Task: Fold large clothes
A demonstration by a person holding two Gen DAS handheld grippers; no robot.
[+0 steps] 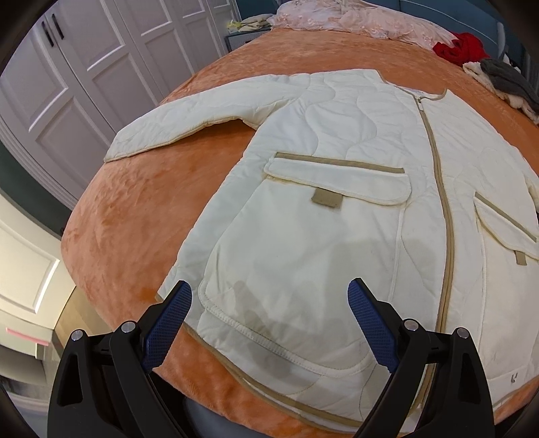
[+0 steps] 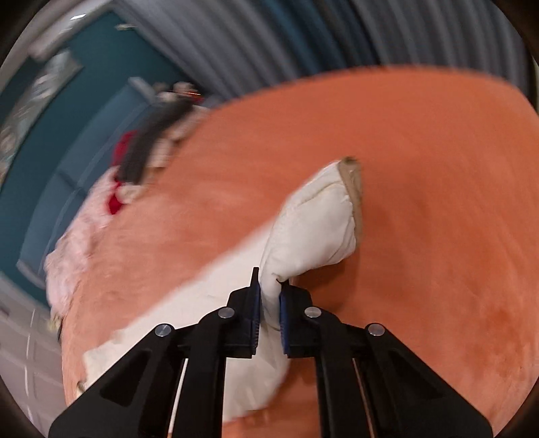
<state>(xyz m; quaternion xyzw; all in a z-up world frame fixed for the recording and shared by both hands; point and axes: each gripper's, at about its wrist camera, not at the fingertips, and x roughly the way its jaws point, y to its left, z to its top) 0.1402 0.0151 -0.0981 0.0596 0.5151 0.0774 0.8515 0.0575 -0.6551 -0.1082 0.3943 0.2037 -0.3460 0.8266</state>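
The right hand-held gripper (image 2: 269, 296) pinches the quilted jacket's sleeve (image 2: 313, 219); the left hand-held gripper (image 1: 269, 320) hovers spread; the padded sleeve may slip free mid-fold

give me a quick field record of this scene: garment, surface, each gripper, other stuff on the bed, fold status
garment: cream quilted jacket with tan trim, front up, zipped, spread flat
surface: orange plush bedspread
left gripper: open, above the jacket's hem, holding nothing
right gripper: shut on the jacket's sleeve, near the tan cuff, sleeve raised off the bedspread
other items: pink lacy fabric, red cloth, grey and white knit pile at the far end
fold status: body not yet folded; far sleeve lies out to the side
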